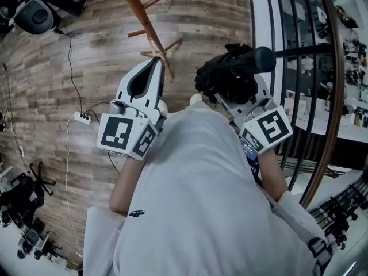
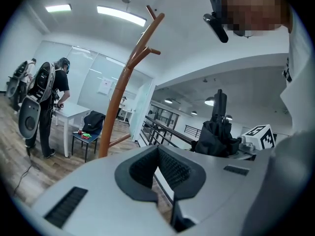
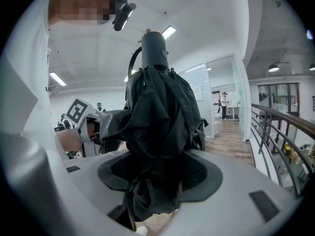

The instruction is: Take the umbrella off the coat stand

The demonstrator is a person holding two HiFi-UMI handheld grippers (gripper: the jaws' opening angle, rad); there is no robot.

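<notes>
where the umbrella (image 3: 157,107) is: folded into a black bundle and pinched in the right gripper (image 3: 158,177), its stubby handle (image 3: 153,45) sticking up past the jaws. in the head view it sits off to the right of the coat stand (image 1: 150,32), apart from it and near the railing (image 1: 299,50).
right gripper jaws: set wide but closed on the fabric bundle, with the pads pressing it from both sides.
left gripper (image 2: 158,154): jaws pressed together with nothing between them. it points toward the stand's trunk without touching it.
coat stand: wooden and upright. the pegs that show are bare, and no part of the umbrella touches them.
step in hand: as i read it, the lift-off is done and this is the carry-away.
next move: calls for a firm pinch, since loose fabric could slip, and for taking the bundle well away from the pegs so no fold snags. it then needs a place to go, which no view shows.
left gripper's part: probably none, unless the bundle sags and wants support.
</notes>
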